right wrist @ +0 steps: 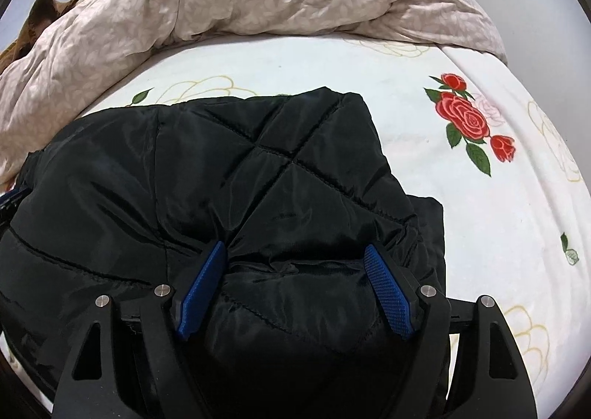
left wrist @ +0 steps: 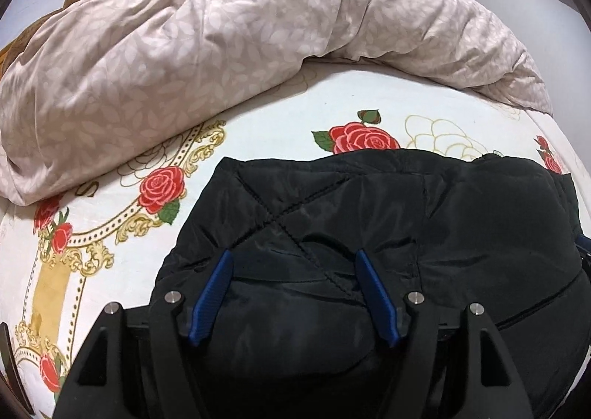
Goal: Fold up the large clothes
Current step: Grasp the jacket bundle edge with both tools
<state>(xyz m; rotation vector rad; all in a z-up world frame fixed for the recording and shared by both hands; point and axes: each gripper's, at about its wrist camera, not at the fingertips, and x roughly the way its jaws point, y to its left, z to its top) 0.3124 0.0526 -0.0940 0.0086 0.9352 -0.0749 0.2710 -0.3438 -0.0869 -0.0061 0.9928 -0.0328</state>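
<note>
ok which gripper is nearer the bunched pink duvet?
Left. The left gripper is over the left part of the black jacket, with the duvet sagging close on its left. The right gripper is over the jacket's right part, the duvet farther off.

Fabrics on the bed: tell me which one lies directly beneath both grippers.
The black quilted jacket lies beneath the left gripper and right gripper. The beige leaf-patterned duvet is heaped farther back.
</note>
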